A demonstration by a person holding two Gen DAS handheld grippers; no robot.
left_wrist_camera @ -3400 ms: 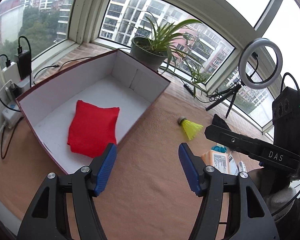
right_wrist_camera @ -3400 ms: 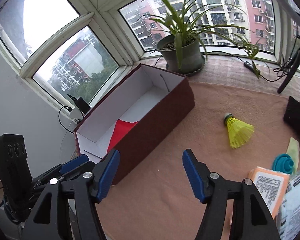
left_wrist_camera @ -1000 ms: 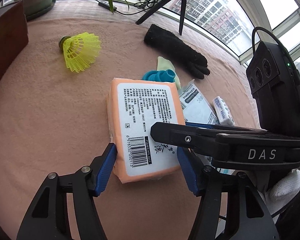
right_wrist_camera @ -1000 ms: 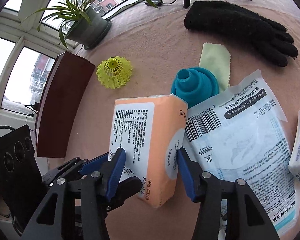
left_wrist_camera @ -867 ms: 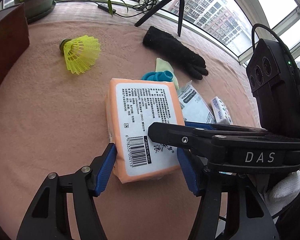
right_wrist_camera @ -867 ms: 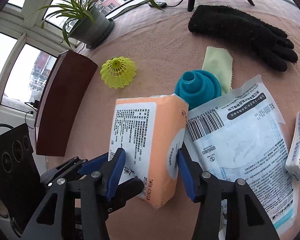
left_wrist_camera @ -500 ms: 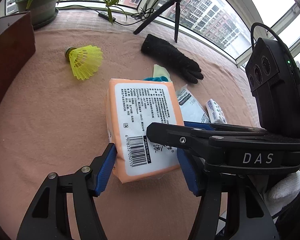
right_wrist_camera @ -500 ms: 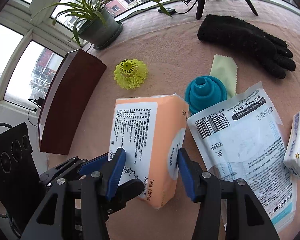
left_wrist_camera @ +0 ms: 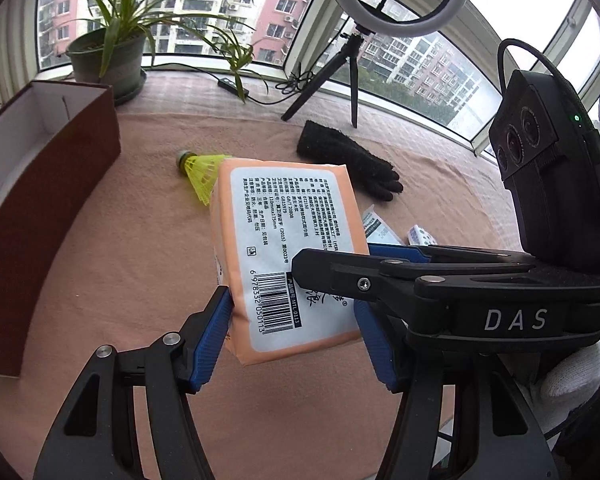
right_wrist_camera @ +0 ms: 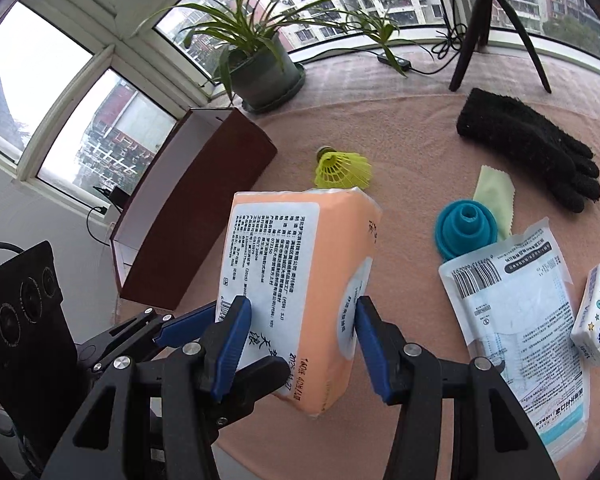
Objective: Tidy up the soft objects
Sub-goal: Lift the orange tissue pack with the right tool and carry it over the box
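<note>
Both the left gripper (left_wrist_camera: 294, 336) and the right gripper (right_wrist_camera: 302, 340) are clamped on the near end of the orange tissue pack (left_wrist_camera: 288, 256), its long axis running forward from the jaws, with the open box (left_wrist_camera: 48, 184) to their left.

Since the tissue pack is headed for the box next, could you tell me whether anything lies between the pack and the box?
Nothing visible does. The tissue pack, clamped by the left gripper and right gripper, hangs above the cloth; the stretch toward the box is bare. The shuttlecock lies off to the side.
</note>
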